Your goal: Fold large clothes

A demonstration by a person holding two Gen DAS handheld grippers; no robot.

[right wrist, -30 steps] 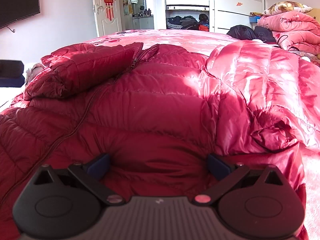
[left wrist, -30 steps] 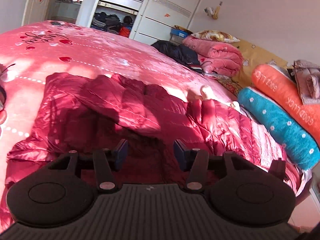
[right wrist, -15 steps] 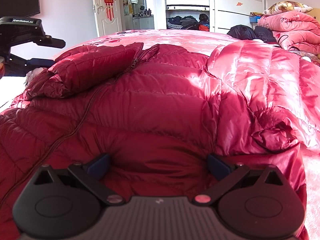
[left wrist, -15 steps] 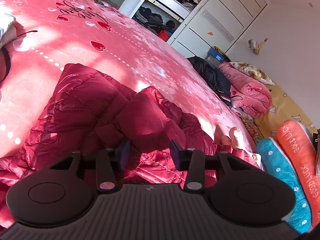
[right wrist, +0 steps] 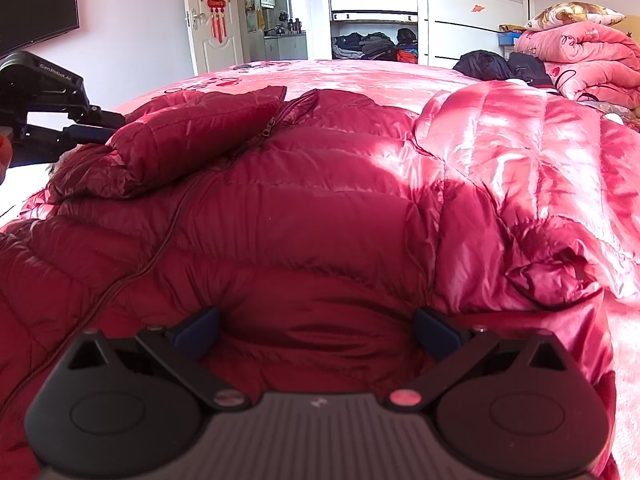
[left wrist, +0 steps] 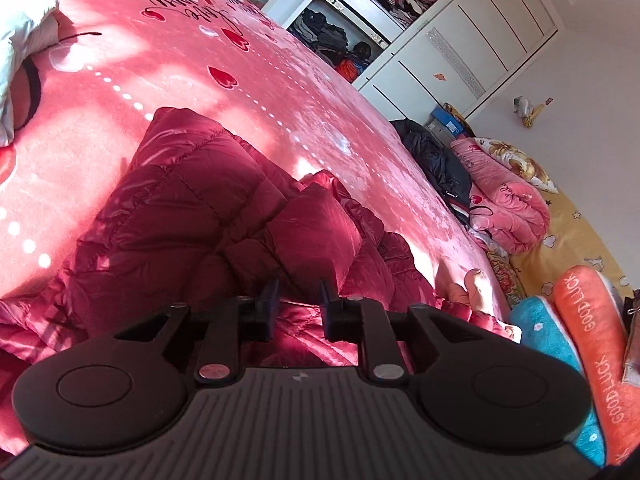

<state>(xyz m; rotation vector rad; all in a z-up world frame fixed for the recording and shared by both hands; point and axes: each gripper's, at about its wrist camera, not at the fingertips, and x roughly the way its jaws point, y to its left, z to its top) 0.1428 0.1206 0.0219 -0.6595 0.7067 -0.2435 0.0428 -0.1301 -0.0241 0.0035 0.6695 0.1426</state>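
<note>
Shiny dark red quilted fabric fills both views: a puffy down jacket lies spread on the pink heart-printed bedspread, its zipper running up the front toward a folded-over sleeve or collar flap at its far left side. The left gripper sits at that far left edge of the jacket; its jaws have just been closing and now stand narrow with a fold of the jacket's fabric between them, though whether the pads actually press on it cannot be told. In the right wrist view this same gripper reaches in against the flap's tip. The right gripper hovers at the jacket's near hem with its jaws spread wide, the padded cloth bulging between the blue pads without being pinched. Beyond the jacket, at the bed's far side, lie a dark garment and a folded pink quilt; an open wardrobe stands behind
</note>
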